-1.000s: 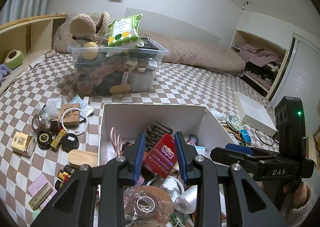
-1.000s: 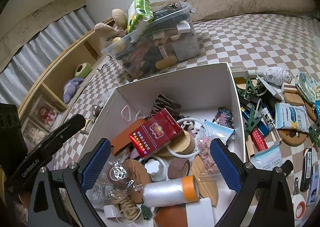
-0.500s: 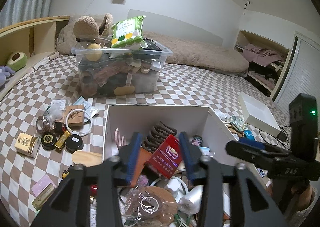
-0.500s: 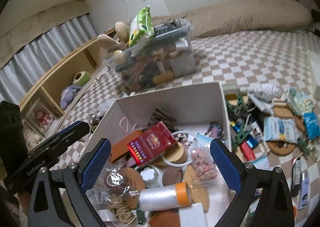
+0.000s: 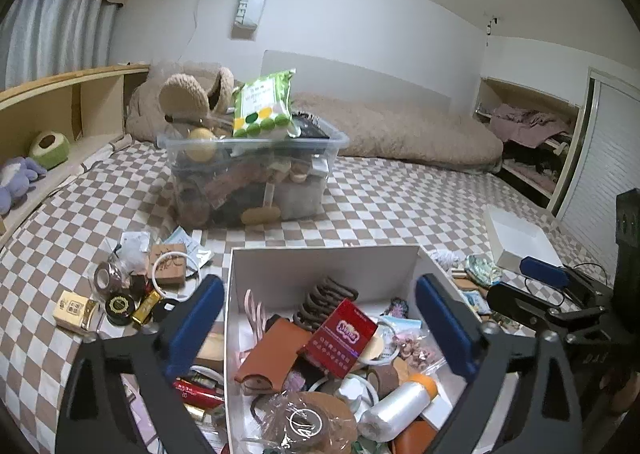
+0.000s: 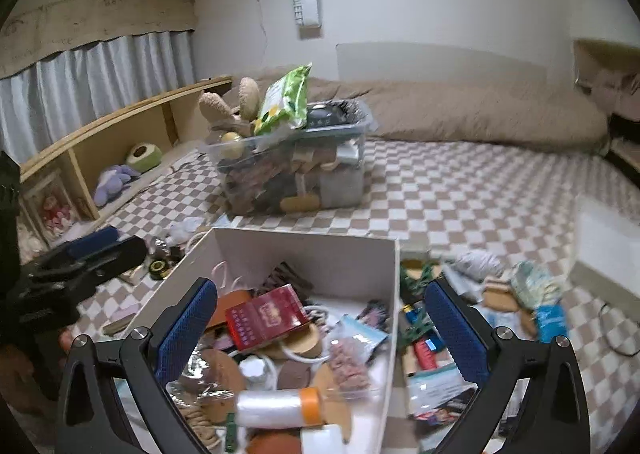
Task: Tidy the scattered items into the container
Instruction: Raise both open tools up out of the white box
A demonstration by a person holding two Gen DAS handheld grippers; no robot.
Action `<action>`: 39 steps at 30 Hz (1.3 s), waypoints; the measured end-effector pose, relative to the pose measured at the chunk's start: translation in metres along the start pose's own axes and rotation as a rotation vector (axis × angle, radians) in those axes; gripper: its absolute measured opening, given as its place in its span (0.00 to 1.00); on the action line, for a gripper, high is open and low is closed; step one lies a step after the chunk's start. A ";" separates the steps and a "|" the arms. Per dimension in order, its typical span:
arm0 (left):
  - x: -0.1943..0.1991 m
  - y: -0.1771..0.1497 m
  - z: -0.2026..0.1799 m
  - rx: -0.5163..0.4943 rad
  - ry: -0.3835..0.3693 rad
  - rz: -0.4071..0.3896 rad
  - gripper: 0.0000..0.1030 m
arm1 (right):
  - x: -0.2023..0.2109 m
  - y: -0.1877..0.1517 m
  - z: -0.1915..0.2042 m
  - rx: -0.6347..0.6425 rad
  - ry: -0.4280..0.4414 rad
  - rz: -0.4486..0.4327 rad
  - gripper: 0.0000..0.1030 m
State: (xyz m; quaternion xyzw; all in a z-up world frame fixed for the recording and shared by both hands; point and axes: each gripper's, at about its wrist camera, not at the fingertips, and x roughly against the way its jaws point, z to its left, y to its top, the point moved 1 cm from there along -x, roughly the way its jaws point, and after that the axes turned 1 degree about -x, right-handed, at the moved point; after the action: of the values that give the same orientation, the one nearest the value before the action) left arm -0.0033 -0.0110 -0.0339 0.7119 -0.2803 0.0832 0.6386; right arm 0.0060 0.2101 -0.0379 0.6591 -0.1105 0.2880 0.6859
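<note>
Left gripper (image 5: pixel 320 324): jaws opening, nothing between the pads. Right gripper (image 6: pixel 320 324): released, empty. Red box (image 5: pixel 342 338) lies tilted atop clutter inside the white container (image 5: pixel 324 260) on the checkered bed (image 5: pixel 400 210). Clear bin (image 5: pixel 256 174) stands behind; small items (image 5: pixel 120 294) scatter left.

You're in a home bedroom: checkered bed sheet (image 5: pixel 400 206), beige duvet (image 5: pixel 400 130) at twelve o'clock, curtains (image 6: pixel 92 70) (plush toy (image 5: pixel 16 182) shelved) at ten.
</note>
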 end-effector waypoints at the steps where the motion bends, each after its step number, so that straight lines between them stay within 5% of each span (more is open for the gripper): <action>1: 0.002 0.003 -0.001 0.002 -0.002 -0.005 0.97 | 0.003 0.003 0.001 0.015 -0.017 -0.010 1.00; 13: 0.021 0.028 -0.025 -0.093 0.053 -0.027 1.00 | 0.046 0.031 0.001 0.051 -0.070 -0.125 1.00; 27: 0.035 0.069 -0.031 -0.052 0.087 -0.094 1.00 | 0.066 0.068 -0.008 0.067 -0.085 -0.200 1.00; 39: 0.023 0.072 -0.017 -0.035 0.101 -0.099 1.00 | 0.052 0.064 -0.028 0.021 -0.095 -0.190 1.00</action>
State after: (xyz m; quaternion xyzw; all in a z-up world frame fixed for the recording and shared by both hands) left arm -0.0160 -0.0033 0.0422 0.7085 -0.2137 0.0824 0.6675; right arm 0.0074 0.2485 0.0408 0.6866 -0.0771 0.1911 0.6972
